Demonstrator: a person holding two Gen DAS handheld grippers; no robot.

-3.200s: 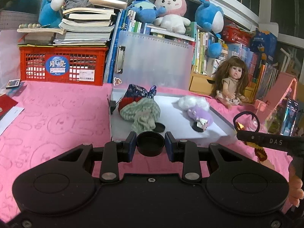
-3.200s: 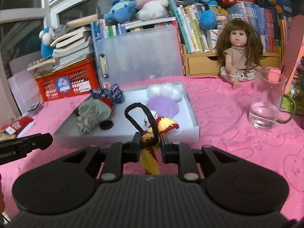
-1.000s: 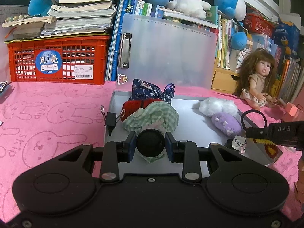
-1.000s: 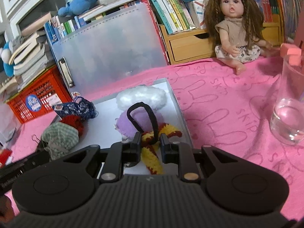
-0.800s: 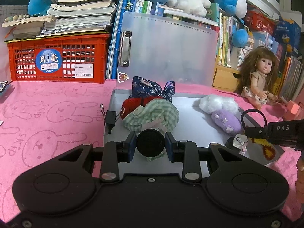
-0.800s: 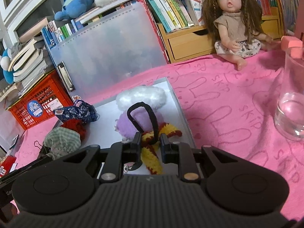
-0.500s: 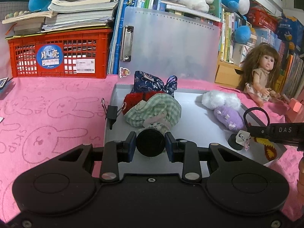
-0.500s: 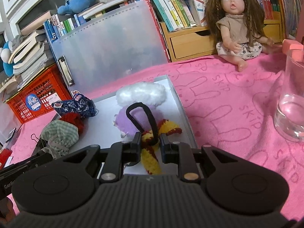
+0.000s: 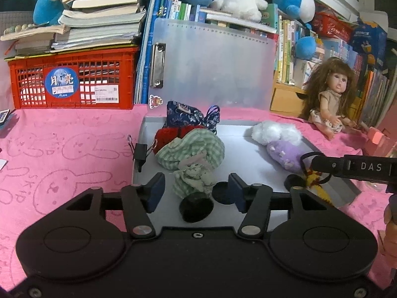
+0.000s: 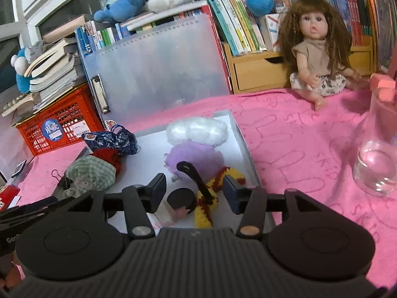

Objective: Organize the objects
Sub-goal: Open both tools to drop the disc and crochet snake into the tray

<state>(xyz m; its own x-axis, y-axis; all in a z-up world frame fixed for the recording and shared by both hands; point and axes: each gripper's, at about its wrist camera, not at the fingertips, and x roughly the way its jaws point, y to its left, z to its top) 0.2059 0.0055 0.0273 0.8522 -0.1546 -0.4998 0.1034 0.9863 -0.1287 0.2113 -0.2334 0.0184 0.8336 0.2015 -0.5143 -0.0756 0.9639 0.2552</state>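
Pink cloth (image 9: 74, 149), bookshelf (image 10: 248, 24) behind, both tongs released over tray (image 9: 248, 164), glass (image 10: 377, 159) only in right view.

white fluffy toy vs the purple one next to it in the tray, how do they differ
The white fluffy toy is pure white and cloud-like; the purple plush is lilac and smoother. The white one lies nearer the tray's far end, the purple one nearer the grippers. The black loop of the yellow knitted item lies against the purple plush, not the white toy. Both are soft, rounded, touching, along the tray's right side.
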